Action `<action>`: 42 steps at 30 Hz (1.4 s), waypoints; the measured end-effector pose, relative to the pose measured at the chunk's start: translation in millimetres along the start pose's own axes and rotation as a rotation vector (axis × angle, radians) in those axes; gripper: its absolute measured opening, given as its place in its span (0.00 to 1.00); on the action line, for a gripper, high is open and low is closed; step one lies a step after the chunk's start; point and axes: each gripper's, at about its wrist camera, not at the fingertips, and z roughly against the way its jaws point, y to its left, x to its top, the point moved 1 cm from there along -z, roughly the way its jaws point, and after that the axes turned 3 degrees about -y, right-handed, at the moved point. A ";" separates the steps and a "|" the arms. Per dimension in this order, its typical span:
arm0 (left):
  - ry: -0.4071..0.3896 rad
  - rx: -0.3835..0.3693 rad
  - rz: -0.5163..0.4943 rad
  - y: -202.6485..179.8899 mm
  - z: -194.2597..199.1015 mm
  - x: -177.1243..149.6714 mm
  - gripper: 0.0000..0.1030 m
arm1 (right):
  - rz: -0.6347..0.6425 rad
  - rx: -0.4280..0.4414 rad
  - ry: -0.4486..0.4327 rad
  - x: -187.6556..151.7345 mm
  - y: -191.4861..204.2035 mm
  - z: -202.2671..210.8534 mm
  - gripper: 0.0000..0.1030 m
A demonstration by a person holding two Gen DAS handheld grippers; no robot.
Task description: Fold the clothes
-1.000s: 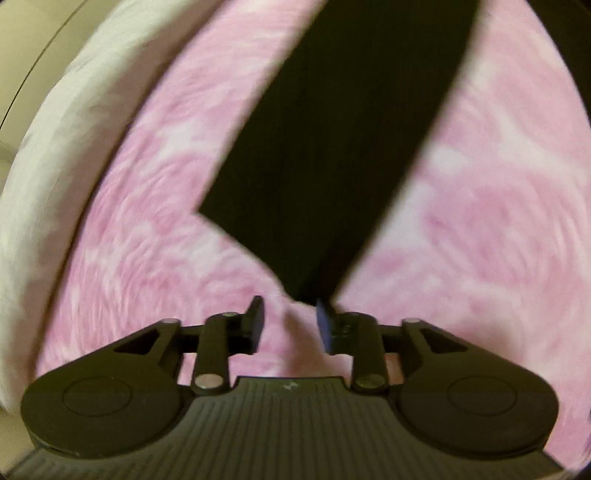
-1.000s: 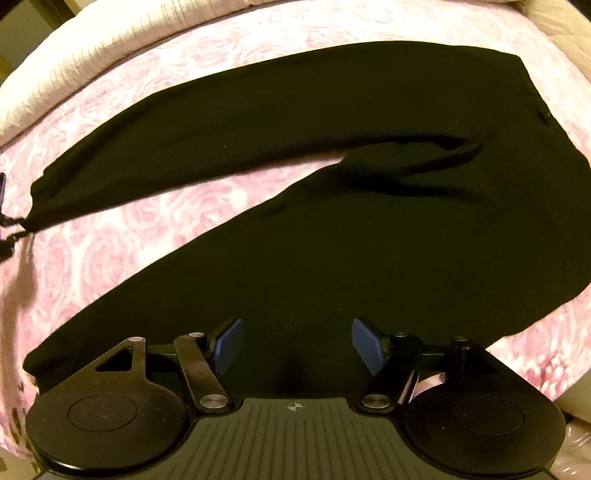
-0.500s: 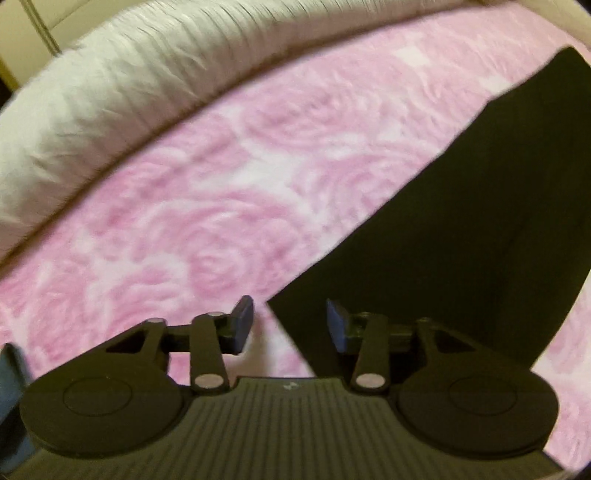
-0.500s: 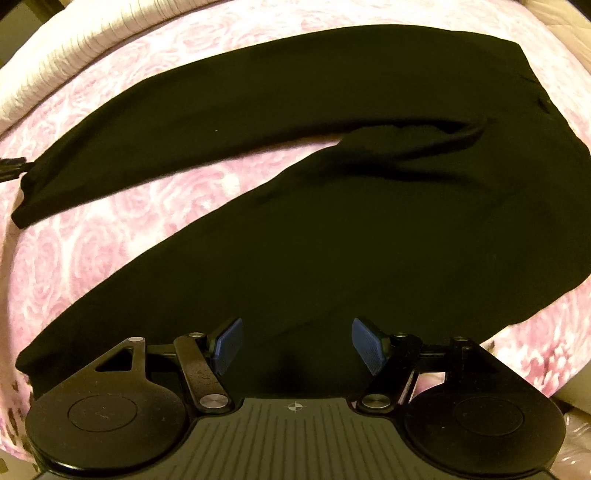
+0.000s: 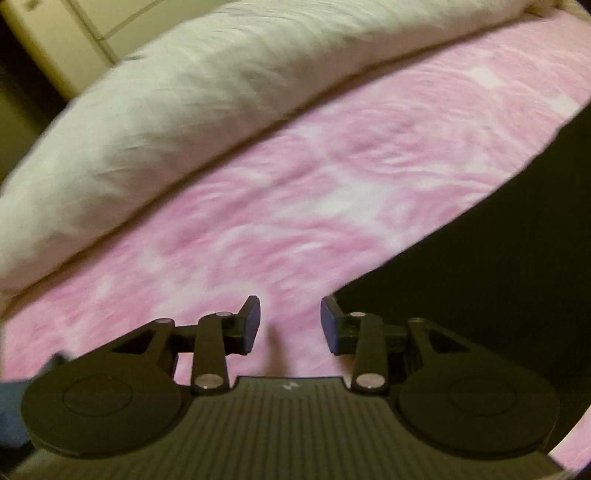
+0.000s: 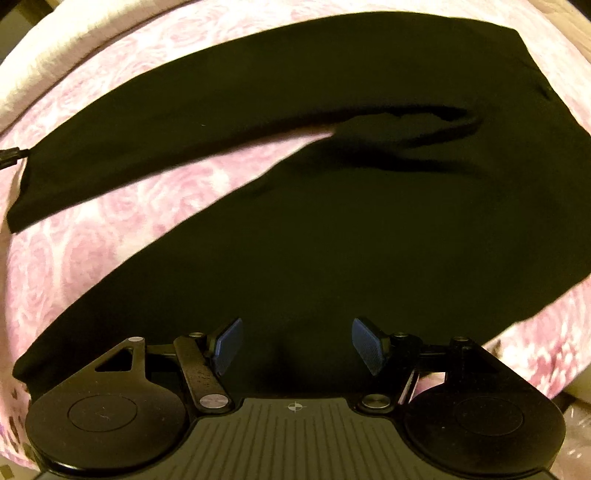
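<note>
1. Where the right wrist view looks down, black trousers (image 6: 332, 229) lie spread flat on a pink rose-patterned bedspread (image 6: 74, 251). The waist end sits toward the right side of that view; the two legs run leftward and diverge, with a wedge of bedspread visible between them.
2. The upper leg ends in a hem (image 6: 20, 192) near the left edge of the right wrist view. The lower leg reaches the lower left, its end partly hidden behind the gripper body.
3. Folds and creases show in the fabric at the crotch area (image 6: 417, 129), where the two legs meet.
4. The right gripper (image 6: 297, 345) hovers over the lower leg. Its jaws stand wide apart, blue pads (image 6: 229, 345) facing inward, with nothing between them. Contact with the fabric cannot be confirmed.
5. The left gripper (image 5: 290, 323) is positioned over the bedspread (image 5: 295, 206), just beside an edge of the trousers (image 5: 498, 277). Its jaws are parted, with only bedspread visible in the gap. The right-hand finger (image 5: 330, 325) lies next to the corner of the black fabric; whether it touches cannot be told.
6. A white quilted cover (image 5: 184, 110) runs along the far edge of the bedspread in the left wrist view. Pale cabinet panels (image 5: 74, 33) appear beyond it at the upper left.
7. The left wrist view is slightly blurred; fine fabric detail is unreadable.
</note>
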 end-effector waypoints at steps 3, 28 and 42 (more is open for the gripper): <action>0.010 -0.056 -0.032 -20.3 13.2 -13.9 0.27 | 0.002 0.015 -0.012 3.3 3.8 -0.6 0.67; 0.164 -0.168 0.020 -120.2 185.5 -55.0 0.36 | -0.068 -0.033 -0.227 0.0 -42.3 86.1 0.70; 0.087 -0.109 0.142 -284.0 362.0 -3.9 0.62 | 0.056 -0.039 -0.351 12.2 -161.5 193.5 0.84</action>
